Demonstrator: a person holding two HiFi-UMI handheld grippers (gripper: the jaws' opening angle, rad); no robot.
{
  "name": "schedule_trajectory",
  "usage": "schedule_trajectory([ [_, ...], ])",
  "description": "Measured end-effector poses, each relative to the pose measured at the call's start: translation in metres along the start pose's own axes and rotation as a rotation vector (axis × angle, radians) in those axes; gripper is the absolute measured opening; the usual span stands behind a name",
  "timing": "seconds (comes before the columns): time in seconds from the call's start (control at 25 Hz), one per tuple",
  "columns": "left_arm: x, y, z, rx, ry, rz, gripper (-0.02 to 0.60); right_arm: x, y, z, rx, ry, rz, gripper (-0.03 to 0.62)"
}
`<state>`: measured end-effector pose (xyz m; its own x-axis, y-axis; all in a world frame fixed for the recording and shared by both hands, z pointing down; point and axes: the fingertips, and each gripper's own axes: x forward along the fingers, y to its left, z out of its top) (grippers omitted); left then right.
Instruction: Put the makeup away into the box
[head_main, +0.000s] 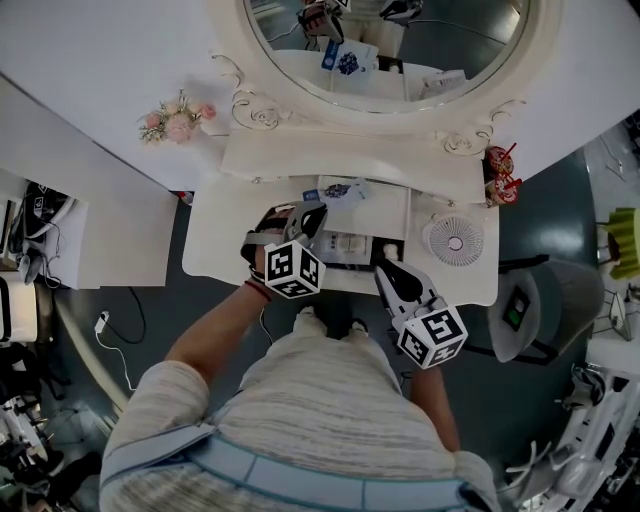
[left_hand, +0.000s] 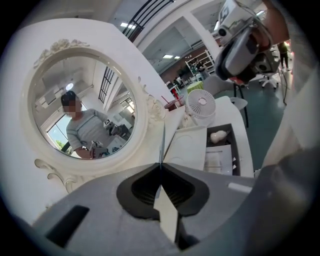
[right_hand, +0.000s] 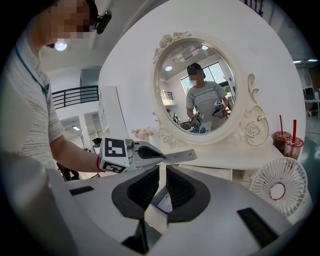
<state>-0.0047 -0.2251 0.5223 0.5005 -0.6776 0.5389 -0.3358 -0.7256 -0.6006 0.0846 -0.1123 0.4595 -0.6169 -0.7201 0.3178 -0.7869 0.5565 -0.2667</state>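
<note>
While we stand at the white vanity table (head_main: 225, 245), our left gripper (head_main: 313, 213) is clamped tight on a thin flat packet (head_main: 340, 189), which sticks out past its tips. From the left gripper view the packet shows edge-on as a narrow line rising out of the closed jaws. From the right gripper view we see its broad pale face lying roughly level in the air. It carries some blue print in the head view, but it is too small for us to say whether it is a sachet or a card. The packet hangs above the tabletop, between the foot of the oval mirror (right_hand: 200, 90) and the dark box (left_hand: 236, 150), and touches neither. The box lies open on the table near the front edge, with a few white things (left_hand: 218, 136) in it. Our right gripper (right_hand: 161, 172) is held over the table's front edge, just right of the box, its jaws a narrow slit apart with nothing between them. A small white fan (head_main: 455, 240) stands on the table to the right of the box. Two cups (head_main: 498, 175) with red straws sit beyond it by the mirror frame. A bunch of pink flowers (head_main: 175, 120) lies far to the left.
</note>
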Motion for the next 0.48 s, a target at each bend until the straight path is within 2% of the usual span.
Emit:
schedule_trajectory([
  [0.2, -0.015, -0.035, 0.022, 0.042, -0.062, -0.066, 0.02, -0.011, -0.008, 0.003, 0.001, -0.016, -0.024, 0.011],
  [0.48, -0.025, -0.076, 0.036, 0.072, -0.103, -0.142, 0.02, -0.016, -0.005, 0.002, -0.004, -0.024, -0.019, 0.011],
])
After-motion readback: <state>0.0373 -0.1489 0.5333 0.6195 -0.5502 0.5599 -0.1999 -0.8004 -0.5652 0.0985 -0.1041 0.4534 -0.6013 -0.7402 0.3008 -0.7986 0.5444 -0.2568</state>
